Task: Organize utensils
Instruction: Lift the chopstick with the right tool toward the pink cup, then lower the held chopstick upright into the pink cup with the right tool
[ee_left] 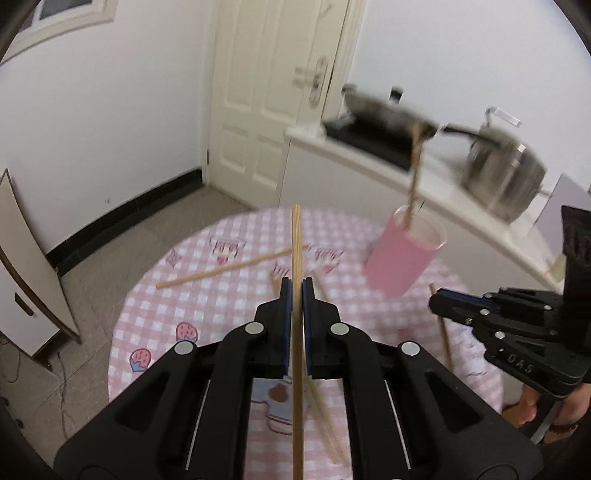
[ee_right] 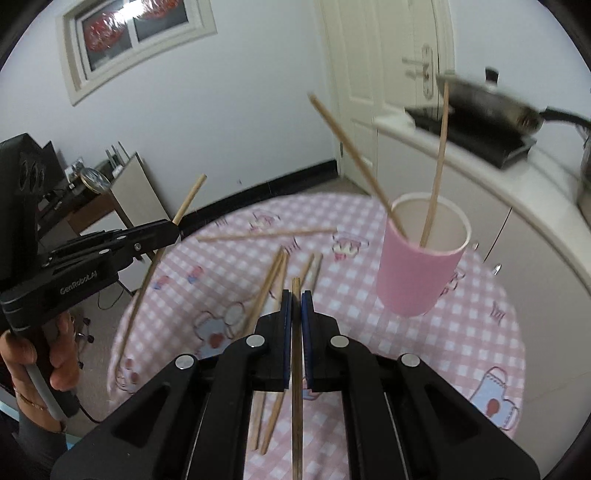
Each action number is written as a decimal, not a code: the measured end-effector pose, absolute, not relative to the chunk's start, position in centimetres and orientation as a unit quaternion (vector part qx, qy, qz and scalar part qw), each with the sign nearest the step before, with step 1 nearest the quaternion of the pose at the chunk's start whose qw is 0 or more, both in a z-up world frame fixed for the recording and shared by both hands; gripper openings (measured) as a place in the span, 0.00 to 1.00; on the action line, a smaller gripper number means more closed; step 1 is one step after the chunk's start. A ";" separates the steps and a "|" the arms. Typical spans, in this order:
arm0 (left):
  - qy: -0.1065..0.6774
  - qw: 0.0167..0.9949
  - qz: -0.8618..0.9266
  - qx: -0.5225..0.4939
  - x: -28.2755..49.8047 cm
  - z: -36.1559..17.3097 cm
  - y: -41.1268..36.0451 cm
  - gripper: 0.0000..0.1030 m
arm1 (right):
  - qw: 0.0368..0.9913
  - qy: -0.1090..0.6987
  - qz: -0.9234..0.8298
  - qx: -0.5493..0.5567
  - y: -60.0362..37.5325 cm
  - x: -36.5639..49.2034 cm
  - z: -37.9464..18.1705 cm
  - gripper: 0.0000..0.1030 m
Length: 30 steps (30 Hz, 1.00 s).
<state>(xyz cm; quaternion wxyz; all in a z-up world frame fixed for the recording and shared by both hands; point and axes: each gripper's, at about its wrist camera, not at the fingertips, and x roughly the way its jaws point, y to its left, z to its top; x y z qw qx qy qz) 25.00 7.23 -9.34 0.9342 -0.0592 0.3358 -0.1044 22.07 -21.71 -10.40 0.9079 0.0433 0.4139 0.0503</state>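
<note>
Over the checked table (ee_right: 424, 354), each claw (ee_left: 296, 286) (ee_right: 296, 297) pinches a chopstick (ee_left: 296, 243) (ee_right: 295, 369); only the right view shows two inside the cup (ee_right: 421, 273).

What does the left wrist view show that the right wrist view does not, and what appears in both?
Only the left wrist view shows the steel pot on the counter and the board leaning against the wall. Only the right wrist view shows the window and a second chopstick in the cup. Both show the pink cup, the checked tablecloth, the door, and tongs shut on a chopstick.
</note>
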 end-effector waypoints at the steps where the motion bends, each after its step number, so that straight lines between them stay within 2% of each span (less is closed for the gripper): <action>1: 0.327 0.937 -0.106 -0.061 24.4 -8.7 6.9 0.06 | 0.912 0.405 0.051 0.041 -21.5 21.5 -9.6 0.04; 16: 0.226 0.959 -0.148 -0.085 19.2 -1.9 1.8 0.06 | 0.957 0.290 0.019 0.008 -22.3 16.7 -0.7 0.04; 30: 0.135 0.978 -0.118 -0.104 25.8 2.5 -4.9 0.06 | 0.979 0.201 -0.041 -0.018 -27.2 18.9 5.0 0.04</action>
